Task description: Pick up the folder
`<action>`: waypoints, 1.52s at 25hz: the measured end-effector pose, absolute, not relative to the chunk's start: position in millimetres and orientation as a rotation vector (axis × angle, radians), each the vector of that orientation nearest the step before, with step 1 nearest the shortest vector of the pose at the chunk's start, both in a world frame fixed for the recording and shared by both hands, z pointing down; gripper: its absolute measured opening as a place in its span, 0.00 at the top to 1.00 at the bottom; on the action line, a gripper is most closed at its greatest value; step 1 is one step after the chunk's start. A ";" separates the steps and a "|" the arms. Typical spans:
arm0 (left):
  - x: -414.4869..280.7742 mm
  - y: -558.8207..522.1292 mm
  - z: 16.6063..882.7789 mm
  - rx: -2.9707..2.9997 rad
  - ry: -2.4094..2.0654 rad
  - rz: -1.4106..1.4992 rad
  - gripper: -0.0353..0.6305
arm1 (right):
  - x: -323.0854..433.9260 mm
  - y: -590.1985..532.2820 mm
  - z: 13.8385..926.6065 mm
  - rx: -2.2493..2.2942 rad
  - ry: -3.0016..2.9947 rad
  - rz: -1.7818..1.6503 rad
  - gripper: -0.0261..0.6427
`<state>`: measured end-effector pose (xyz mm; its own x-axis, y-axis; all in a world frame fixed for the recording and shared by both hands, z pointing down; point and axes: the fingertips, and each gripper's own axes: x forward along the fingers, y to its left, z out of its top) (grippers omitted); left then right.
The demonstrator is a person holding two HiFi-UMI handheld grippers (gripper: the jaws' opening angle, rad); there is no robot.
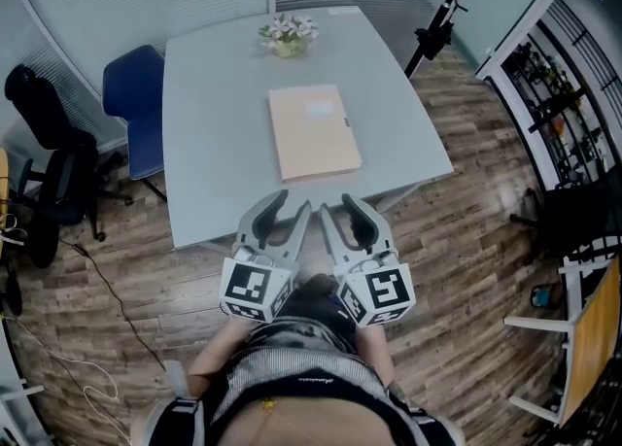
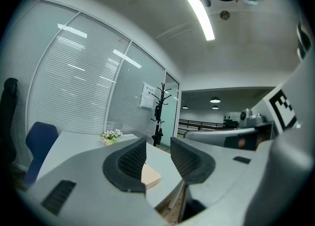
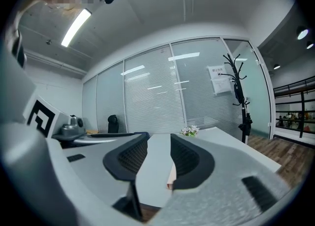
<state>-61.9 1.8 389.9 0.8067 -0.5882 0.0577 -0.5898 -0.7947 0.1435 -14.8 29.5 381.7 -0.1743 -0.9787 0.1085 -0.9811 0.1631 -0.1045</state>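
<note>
The folder [image 1: 313, 131] lies flat and shut on the pale grey table [image 1: 204, 143], about the middle of the top and a little towards its right side, with its long edges running from near to far. It is a plain tan colour. Nothing touches it.

The person stands at the near side of the table with both tools held out side by side, almost touching, and pointing level towards the far side. The left gripper [image 1: 292, 203] and the right gripper [image 1: 338, 204] have their tips just about at the table's near edge, so the folder is ahead of them and apart from both, with bare tabletop between. It sits roughly in line with the right gripper and slightly right of the left one.

Both grippers are released: on each the dark ribbed pads stand apart with nothing between them. Through each gap only the tabletop and the folder's near corner show, further off.

At the far edge of the table stands a small pot of flowers [image 1: 289, 34]. A blue chair [image 1: 136, 104] is drawn up at the left side, above a wooden floor [image 1: 466, 240].
</note>
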 end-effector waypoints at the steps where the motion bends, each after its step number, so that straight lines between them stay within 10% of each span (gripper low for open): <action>1: -60.2 -1.0 390.8 2.837 -0.931 0.018 0.75 | -13.3 27.2 382.6 2.009 -2.383 0.241 0.74; 38: 76.5 -195.6 387.7 2.716 -1.157 0.034 0.75 | 122.0 -176.6 381.3 1.757 -2.557 0.264 0.73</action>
<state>76.5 -195.6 387.7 0.6953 -0.7125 0.0947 -0.7168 -0.6776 0.1643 122.0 -176.6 381.3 -0.3632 -0.9241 0.1186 -0.9289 0.3492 -0.1237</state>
